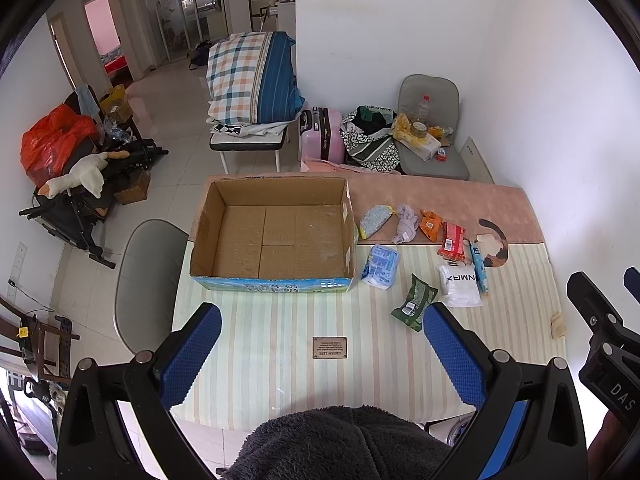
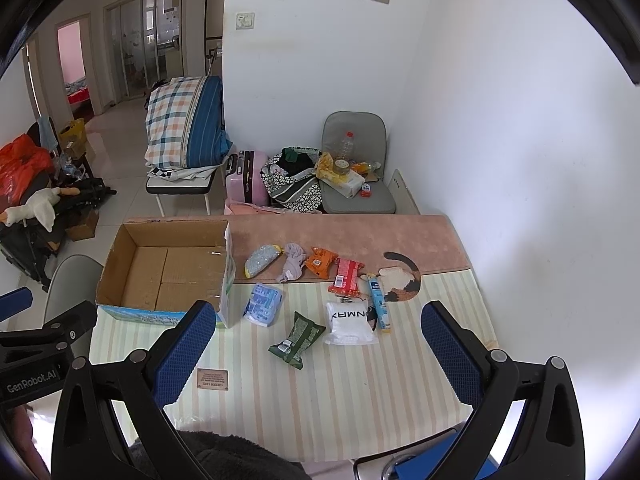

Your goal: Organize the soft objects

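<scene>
An open, empty cardboard box (image 1: 276, 236) (image 2: 168, 268) stands on the striped table mat (image 1: 280, 320) (image 2: 352, 384). To its right lie soft items: a sponge (image 1: 374, 221) (image 2: 260, 265), a grey rag (image 1: 406, 224) (image 2: 294, 266), an orange packet (image 1: 430, 225) (image 2: 320, 262), a red packet (image 1: 454, 240) (image 2: 347, 276), a blue tissue pack (image 1: 380, 266) (image 2: 264, 304), a green packet (image 1: 416, 302) (image 2: 298, 338), a white pack (image 1: 460, 284) (image 2: 348, 322) and a blue tube (image 1: 479, 266) (image 2: 379, 306). My left gripper (image 1: 322, 360) and right gripper (image 2: 318, 354) are open and empty above the near table.
A grey chair (image 1: 148, 276) stands left of the table. Behind the table are a pink suitcase (image 1: 322, 136), bags, a cluttered grey chair (image 1: 432, 136) and folded bedding (image 1: 252, 80) on a bench. A white wall (image 2: 540, 160) is on the right.
</scene>
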A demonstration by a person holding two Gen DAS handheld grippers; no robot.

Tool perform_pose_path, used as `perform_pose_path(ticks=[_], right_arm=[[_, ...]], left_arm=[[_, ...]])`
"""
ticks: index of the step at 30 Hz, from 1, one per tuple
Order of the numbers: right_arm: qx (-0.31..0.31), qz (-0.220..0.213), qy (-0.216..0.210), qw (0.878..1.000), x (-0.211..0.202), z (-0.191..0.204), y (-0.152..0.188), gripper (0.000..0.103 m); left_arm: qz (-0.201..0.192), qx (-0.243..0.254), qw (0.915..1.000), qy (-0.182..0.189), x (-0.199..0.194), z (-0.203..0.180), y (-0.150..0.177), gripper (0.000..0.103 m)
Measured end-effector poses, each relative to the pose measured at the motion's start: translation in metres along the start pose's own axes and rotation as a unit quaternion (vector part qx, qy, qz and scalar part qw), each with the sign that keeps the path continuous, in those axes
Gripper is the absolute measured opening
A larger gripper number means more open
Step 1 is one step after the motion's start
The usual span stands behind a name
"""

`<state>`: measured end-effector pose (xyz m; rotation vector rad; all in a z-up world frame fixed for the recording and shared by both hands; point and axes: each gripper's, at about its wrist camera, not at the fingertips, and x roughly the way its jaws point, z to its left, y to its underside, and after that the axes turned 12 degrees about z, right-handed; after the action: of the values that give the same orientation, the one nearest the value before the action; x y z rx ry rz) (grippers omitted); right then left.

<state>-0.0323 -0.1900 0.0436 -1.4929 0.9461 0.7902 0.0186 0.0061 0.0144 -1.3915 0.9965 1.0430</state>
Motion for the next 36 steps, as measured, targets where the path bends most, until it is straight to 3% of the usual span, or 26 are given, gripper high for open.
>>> perform_pose_path(ticks=[6,10,14,17,21,26,32,36], right_arm=[[0.036,0.024,-0.024,0.999,0.021,-0.021,-0.006,0.103],[0.073,0.054,-0.023,0.996,0.058,-0.055,-0.017,0.103],[0.103,0.105,-0.026,0.989,0.125,-0.089,-0.023,0.103],[0.119,0.169,-0.041,0.978,0.205,-0.108,-0.021,0.103],[0.109,0.244,-0.052,0.962,0.319,-0.117,-0.021,0.103],[0.096,0.322,-0.063,0.940,0.438,-0.117,-0.021,0.103],[0.088,0.379,-0.077,0.918,0.512,-0.109,-0.018,0.103],[0.083,0.403,-0.089,0.907,0.535,-0.105,-0.011,0.103]], left_arm=[[0.000,0.015,0.9999,0.006,0.023,-0.016,-0.019,0.103],[0.019,0.038,0.9990,0.010,0.062,-0.041,-0.046,0.103],[0.054,0.090,0.9944,-0.004,0.124,-0.080,-0.077,0.103],[0.091,0.128,0.9874,-0.020,0.182,-0.111,-0.098,0.103],[0.158,0.171,0.9716,-0.044,0.263,-0.148,-0.120,0.102],[0.253,0.217,0.9404,-0.070,0.360,-0.181,-0.137,0.100],[0.343,0.250,0.9002,-0.098,0.454,-0.203,-0.144,0.098],[0.381,0.251,0.8826,-0.115,0.494,-0.203,-0.141,0.098]])
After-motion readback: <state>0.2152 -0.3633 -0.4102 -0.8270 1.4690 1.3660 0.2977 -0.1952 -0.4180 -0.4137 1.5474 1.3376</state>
